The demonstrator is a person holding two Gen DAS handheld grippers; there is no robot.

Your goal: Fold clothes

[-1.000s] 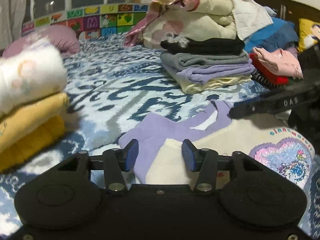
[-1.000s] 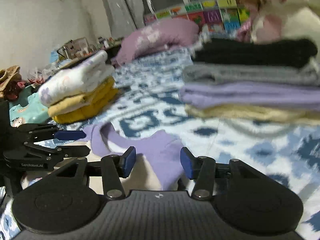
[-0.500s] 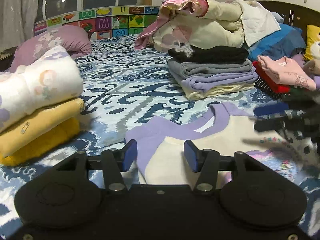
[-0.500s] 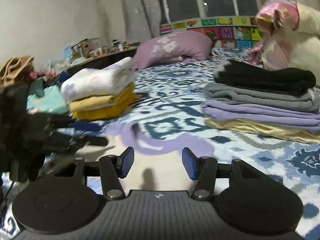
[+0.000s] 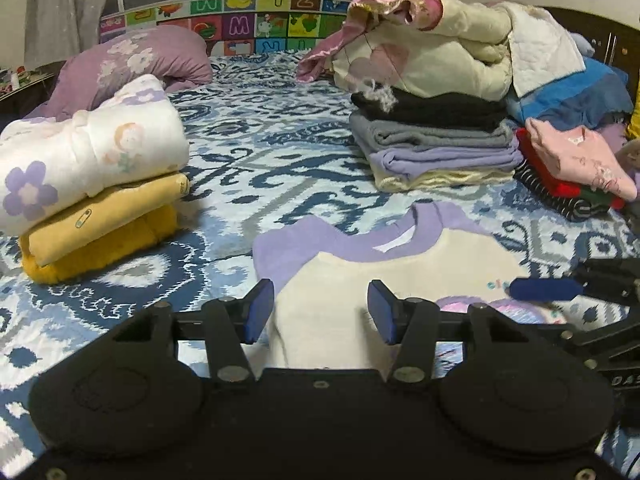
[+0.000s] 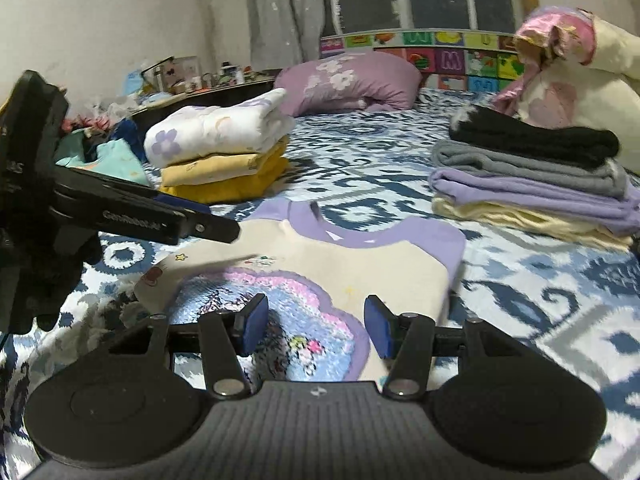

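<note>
A cream shirt (image 5: 360, 280) with purple collar and sleeves lies flat on the patterned bed (image 5: 260, 160), at the centre of both views. The left gripper (image 5: 321, 311) hovers over its lower edge, jaws wide and holding nothing; the right gripper (image 6: 312, 326) hangs likewise wide above the shirt's sequin patch (image 6: 280, 312), which only the right view shows whole. At ten o'clock sits a white-and-yellow stack (image 5: 88, 180); at two o'clock a black, grey and purple stack (image 5: 436, 140). Only the left view catches the pink folded top (image 5: 576, 160) at three o'clock.
</note>
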